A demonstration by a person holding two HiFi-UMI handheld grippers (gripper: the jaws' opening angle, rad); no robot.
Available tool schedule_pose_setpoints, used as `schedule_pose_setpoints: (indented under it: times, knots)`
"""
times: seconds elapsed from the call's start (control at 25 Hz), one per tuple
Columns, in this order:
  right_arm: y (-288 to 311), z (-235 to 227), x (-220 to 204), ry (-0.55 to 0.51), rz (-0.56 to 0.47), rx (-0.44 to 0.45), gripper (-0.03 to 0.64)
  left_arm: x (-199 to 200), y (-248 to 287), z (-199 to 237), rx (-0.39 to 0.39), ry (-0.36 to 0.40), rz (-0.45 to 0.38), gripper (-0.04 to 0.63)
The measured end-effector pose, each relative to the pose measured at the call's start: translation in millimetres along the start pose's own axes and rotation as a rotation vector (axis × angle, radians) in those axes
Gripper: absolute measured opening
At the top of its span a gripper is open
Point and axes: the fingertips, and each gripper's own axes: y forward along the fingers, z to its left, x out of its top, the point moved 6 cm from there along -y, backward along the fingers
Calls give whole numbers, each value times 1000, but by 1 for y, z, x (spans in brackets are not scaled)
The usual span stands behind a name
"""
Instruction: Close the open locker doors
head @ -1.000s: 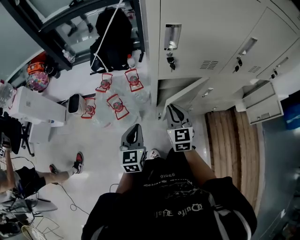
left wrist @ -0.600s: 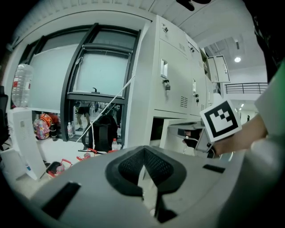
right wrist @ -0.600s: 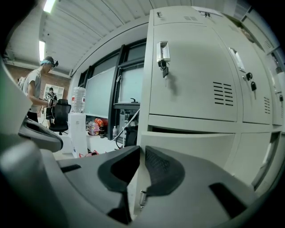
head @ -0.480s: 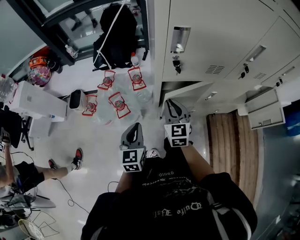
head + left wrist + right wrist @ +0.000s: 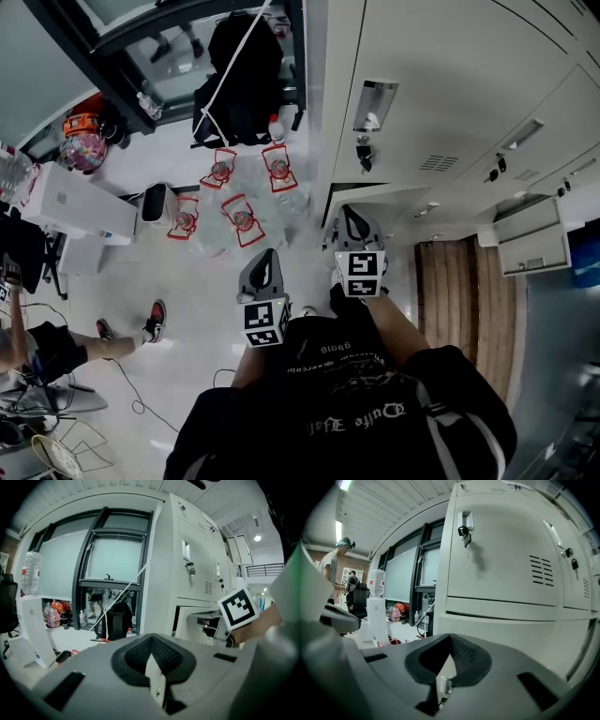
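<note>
Two grey plastic grippers, both shut and empty: left gripper [image 5: 152, 660] over the floor, right gripper [image 5: 447, 660] jaws just finished closing, nothing between. Cream metal lower locker door [image 5: 389, 202] ajar, directly ahead of right gripper's tips; contact unclear. Second open locker door [image 5: 532, 246] further right.

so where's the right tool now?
Head view, right of centre: the right tool, jaws just closed on nothing, points at the ajar lower locker door, below the keyed upper door.
</note>
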Motion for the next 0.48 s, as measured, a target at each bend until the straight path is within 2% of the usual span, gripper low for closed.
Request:
schedule_pose_setpoints:
  times: [0.48]
  knots:
    - [26,-9,7,-14,3,7,6,2,9,6,28,-9,4,6]
